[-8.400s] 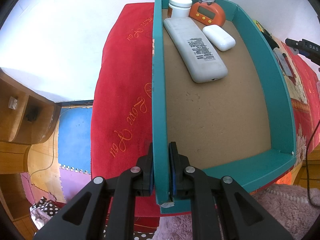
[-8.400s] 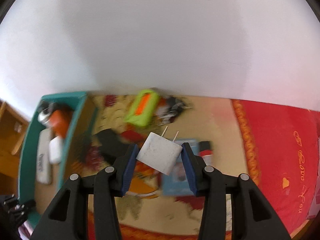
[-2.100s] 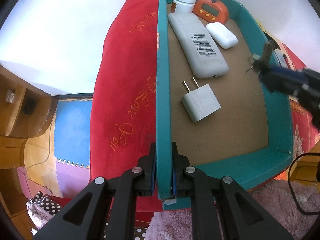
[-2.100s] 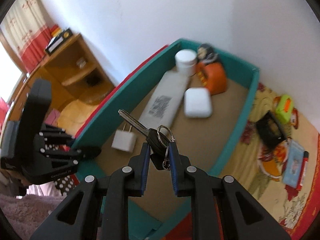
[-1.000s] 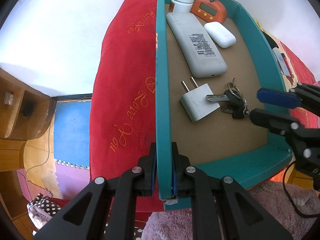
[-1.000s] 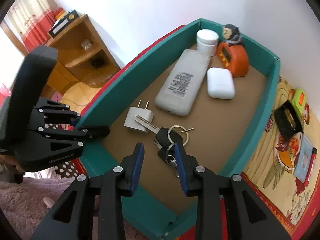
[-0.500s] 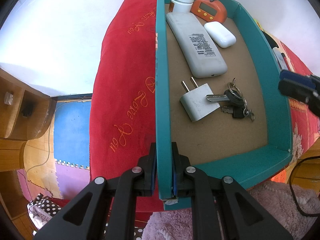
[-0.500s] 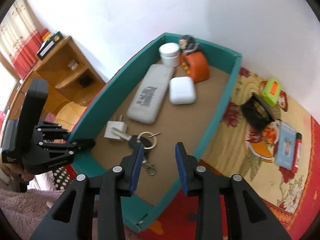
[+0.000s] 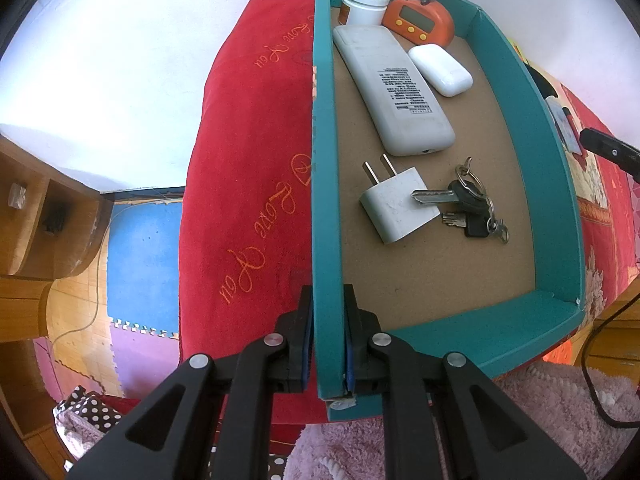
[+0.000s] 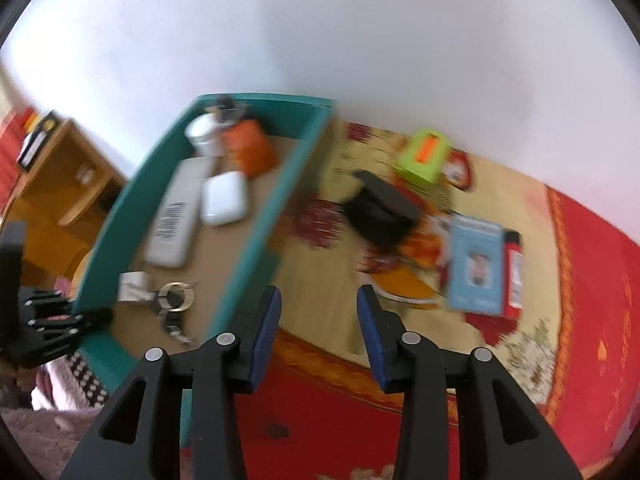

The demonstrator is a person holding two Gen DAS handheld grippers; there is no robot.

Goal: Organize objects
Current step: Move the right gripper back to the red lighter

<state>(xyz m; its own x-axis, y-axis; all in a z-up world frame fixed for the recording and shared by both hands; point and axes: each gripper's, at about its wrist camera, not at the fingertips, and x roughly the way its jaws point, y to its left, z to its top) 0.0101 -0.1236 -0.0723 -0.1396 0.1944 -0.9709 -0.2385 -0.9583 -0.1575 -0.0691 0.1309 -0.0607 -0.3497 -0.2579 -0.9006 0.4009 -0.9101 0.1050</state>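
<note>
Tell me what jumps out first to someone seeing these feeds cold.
The teal box dominates, its near wall pinched by the left gripper; inside lie a white remote, a charger plug and a key bunch. The right gripper, fingers opening and empty, hangs over the patterned cloth beside the box, where a lime-green case stands out.

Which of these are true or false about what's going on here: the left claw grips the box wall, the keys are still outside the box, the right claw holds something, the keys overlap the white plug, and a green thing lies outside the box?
1. The left gripper clamps the teal box wall. True.
2. The keys lie outside the box. False: they lie inside, on its brown floor.
3. The right gripper holds something. False: its jaws are opening with nothing between them.
4. One key's tip rests on the white plug. True.
5. A green object lies on the cloth outside the box. True.
</note>
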